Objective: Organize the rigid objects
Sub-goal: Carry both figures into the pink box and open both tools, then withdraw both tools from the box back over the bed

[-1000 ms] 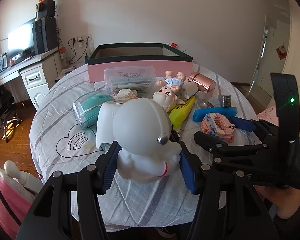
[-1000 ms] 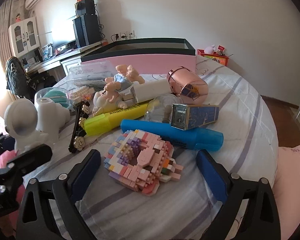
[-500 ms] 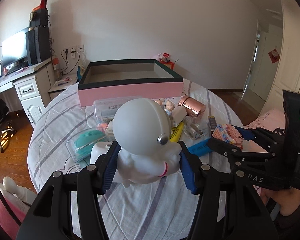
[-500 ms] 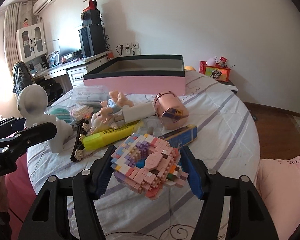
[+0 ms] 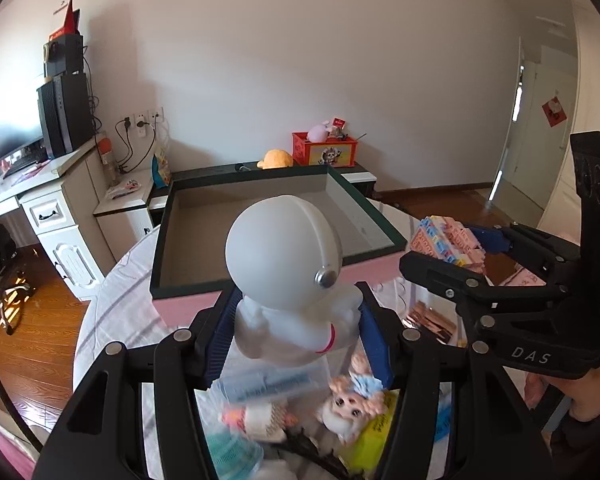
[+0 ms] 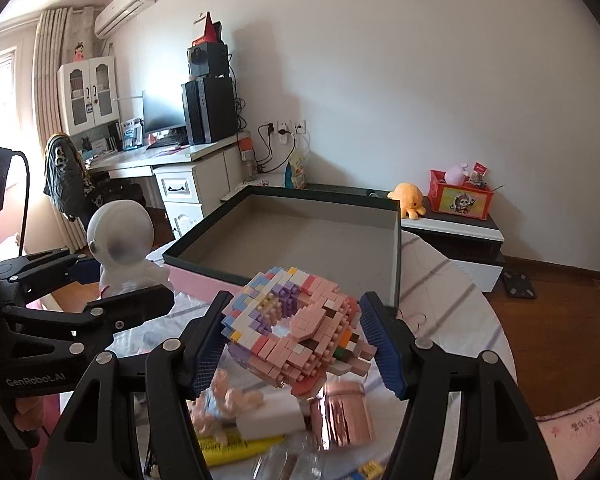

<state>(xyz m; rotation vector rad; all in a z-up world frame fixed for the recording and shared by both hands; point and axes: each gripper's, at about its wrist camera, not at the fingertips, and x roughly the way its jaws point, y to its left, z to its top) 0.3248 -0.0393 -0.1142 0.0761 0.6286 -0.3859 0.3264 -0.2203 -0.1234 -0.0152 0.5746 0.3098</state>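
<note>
A round counter (image 6: pixel 452 300) under a striped white cloth carries an open box (image 5: pixel 376 216) with dark green rim, pink sides and a bare grey floor. Both toys now hang in the air near the box's front edge, where a second ago they were low over the clutter, the astronaut already gripped and the brick model not yet clamped; judging by that, the lift is over and dropping them into the box is next. The left gripper (image 5: pixel 296 320) is clamped on a white astronaut (image 5: pixel 284 256), pads against its body, its round helmet just short of the near wall. The right gripper (image 6: pixel 292 344) is closed on a pastel brick model (image 6: pixel 296 328), tilted, above the front right corner. The left view alone shows the doll (image 5: pixel 352 400) and teal brush (image 5: pixel 232 452) left below, and the door at right. The right view alone shows the rose-gold cup (image 6: pixel 344 412), yellow marker (image 6: pixel 240 446), and the whole of the box floor, with nothing on it.
</note>
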